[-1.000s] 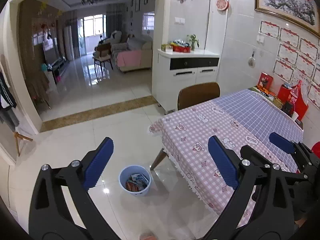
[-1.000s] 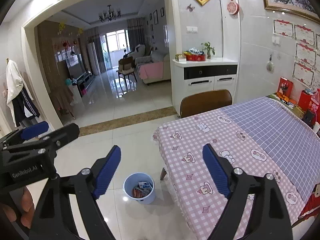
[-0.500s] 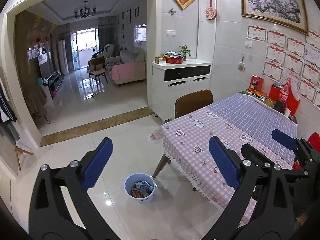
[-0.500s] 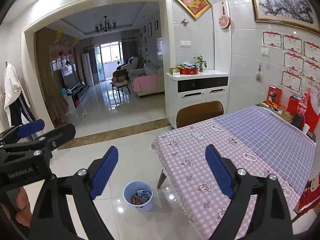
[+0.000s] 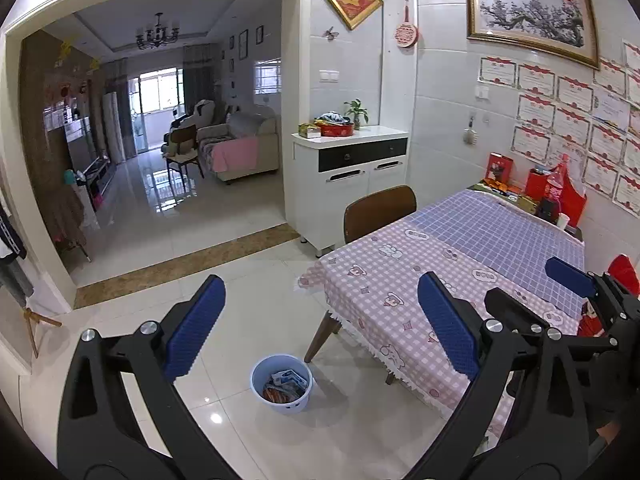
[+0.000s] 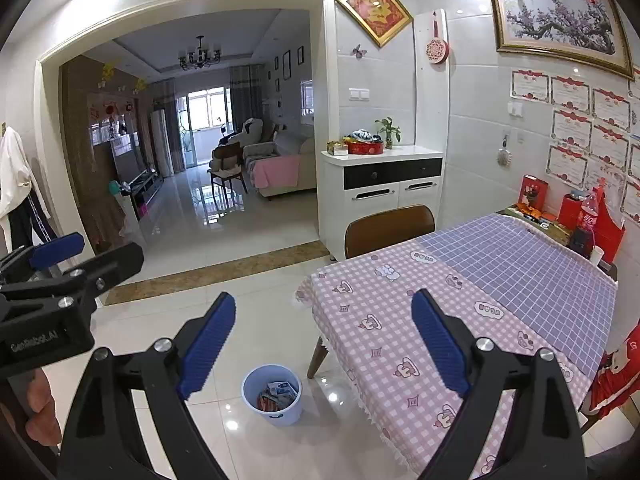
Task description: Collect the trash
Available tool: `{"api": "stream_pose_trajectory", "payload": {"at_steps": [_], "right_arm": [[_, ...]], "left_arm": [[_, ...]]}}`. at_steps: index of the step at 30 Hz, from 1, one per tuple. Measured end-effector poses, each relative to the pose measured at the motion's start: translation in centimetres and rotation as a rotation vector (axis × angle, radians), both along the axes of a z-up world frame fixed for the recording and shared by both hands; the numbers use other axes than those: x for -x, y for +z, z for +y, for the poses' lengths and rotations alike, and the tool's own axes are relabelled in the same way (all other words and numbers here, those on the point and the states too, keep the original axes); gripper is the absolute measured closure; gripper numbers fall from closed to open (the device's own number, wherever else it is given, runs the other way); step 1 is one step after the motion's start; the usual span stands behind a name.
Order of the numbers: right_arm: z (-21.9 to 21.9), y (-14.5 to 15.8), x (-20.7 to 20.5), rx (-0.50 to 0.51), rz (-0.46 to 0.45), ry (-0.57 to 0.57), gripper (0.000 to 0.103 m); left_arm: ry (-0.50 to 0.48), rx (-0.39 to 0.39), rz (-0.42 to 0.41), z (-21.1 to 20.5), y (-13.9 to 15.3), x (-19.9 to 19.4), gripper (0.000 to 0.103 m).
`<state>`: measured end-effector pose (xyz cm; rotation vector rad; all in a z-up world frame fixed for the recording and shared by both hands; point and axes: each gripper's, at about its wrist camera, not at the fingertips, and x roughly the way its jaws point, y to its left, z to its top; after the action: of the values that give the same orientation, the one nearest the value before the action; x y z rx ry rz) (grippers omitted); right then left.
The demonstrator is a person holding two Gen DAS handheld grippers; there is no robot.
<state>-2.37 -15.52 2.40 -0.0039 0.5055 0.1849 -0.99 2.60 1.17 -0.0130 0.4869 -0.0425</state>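
Trash (image 5: pixel 285 387) sits inside the blue bin (image 5: pixel 281 400) on the floor, just off the table (image 5: pixel 420 292) corner, beside a table leg. Wrappers, can't tell exact items. No loose trash visible on tablecloth or floor in either view.

Key relation: bin lies below and ahead of both grippers, at about 6 o'clock between the fingers in both views, slightly toward 7 in the right view (image 6: pixel 272 398). Well apart from both, no contact. Bin is round, upright, opening up, no long axis to align to.

Left gripper (image 5: pixel 320 330): fingers wide apart, nothing between them, held high, aimed forward and slightly down over the floor. Right gripper (image 6: pixel 324 340): fingers also wide apart, holding nothing, same level pose, alongside at the left one's 3 o'clock. Neither clearly nearer; left looks a bit more centred over the bin.

Judgement: collecting looks mostly done or between items; any next reach to the bin needs a drop down and forward.
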Motion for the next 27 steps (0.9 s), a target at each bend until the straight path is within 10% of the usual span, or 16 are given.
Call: {"api": "stream_pose_trajectory", "payload": {"at_steps": [27], "right_arm": [[-0.5,-0.5,-0.3,0.006,0.009,-0.039,0.015]], "left_arm": [[-0.03,0.008,0.008,0.3,-0.3,-1.0,0.008]]}}
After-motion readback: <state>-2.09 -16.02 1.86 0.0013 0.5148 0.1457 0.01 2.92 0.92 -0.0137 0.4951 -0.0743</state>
